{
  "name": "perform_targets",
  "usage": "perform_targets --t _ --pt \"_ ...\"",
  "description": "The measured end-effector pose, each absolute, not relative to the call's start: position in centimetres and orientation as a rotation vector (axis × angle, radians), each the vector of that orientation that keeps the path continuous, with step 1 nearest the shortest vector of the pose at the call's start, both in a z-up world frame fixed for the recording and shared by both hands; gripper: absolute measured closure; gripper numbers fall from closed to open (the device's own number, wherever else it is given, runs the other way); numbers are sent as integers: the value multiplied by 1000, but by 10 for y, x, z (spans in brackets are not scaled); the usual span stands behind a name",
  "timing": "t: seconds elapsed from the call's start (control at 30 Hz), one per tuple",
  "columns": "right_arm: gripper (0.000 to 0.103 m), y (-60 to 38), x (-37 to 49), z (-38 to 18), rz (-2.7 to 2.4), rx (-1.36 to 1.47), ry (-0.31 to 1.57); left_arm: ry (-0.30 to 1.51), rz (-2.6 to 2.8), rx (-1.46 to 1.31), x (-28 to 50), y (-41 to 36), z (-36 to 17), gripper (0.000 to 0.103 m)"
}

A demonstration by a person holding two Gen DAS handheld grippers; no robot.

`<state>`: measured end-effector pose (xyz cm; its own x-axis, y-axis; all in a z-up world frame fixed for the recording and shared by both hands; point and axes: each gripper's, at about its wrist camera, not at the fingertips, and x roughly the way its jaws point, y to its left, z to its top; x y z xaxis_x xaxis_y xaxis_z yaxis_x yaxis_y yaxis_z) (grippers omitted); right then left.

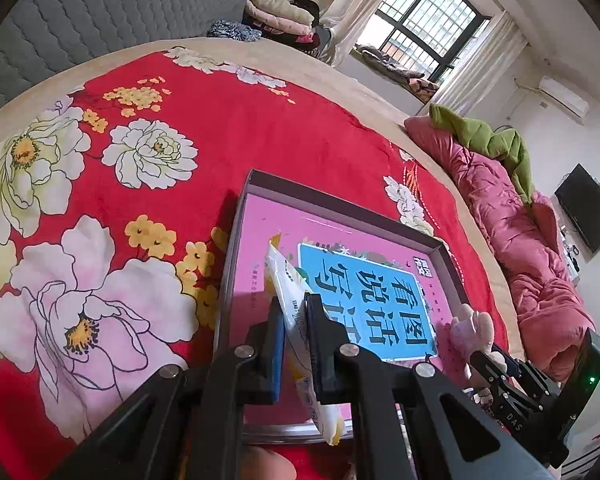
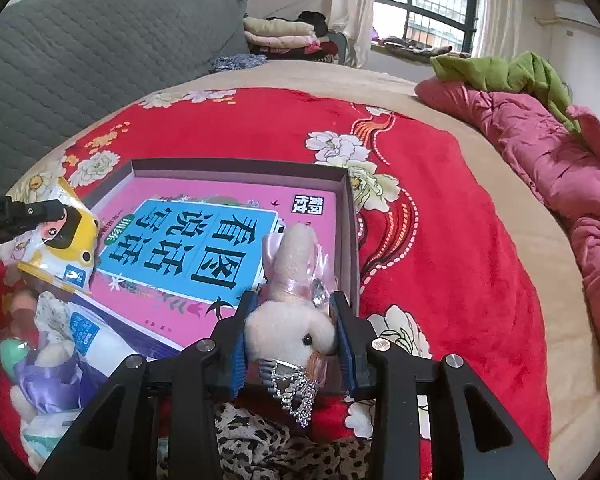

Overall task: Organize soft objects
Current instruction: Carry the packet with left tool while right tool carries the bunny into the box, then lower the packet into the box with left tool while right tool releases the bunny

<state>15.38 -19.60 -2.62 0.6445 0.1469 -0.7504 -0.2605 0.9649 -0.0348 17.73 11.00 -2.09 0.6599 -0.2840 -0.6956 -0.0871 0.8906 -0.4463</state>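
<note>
On the left, the left gripper point(image 1: 296, 344) has its jaws clamped flat on a thin, crinkly white-and-yellow plastic tissue packet point(image 1: 290, 300), held on edge over the shallow grey cardboard box point(image 1: 340, 204) on the bed's plush red floral blanket point(image 1: 220, 120), likely for dropping in. A glossy pink-and-blue book point(image 2: 204, 240) lines the box. On the right, the right gripper point(image 2: 290, 334) has its jaws clamped on a fuzzy cream plush rabbit point(image 2: 288, 320) at the box's near corner.
</note>
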Motion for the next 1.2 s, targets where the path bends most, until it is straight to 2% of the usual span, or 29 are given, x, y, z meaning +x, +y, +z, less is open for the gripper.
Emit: perform_targets --t 0.5,0.7,0.93,1.2 --pt "61 -201 162 -33 241 -72 868 870 -105 -460 180 110 -27 92" --pt "47 -202 161 -29 276 -13 859 876 -97 -457 181 111 -28 91" --pt "46 -204 155 -17 271 -9 805 883 -108 -429 182 107 -30 90" --pt "46 -206 158 -25 218 -62 836 906 -121 -388 184 98 -35 89"
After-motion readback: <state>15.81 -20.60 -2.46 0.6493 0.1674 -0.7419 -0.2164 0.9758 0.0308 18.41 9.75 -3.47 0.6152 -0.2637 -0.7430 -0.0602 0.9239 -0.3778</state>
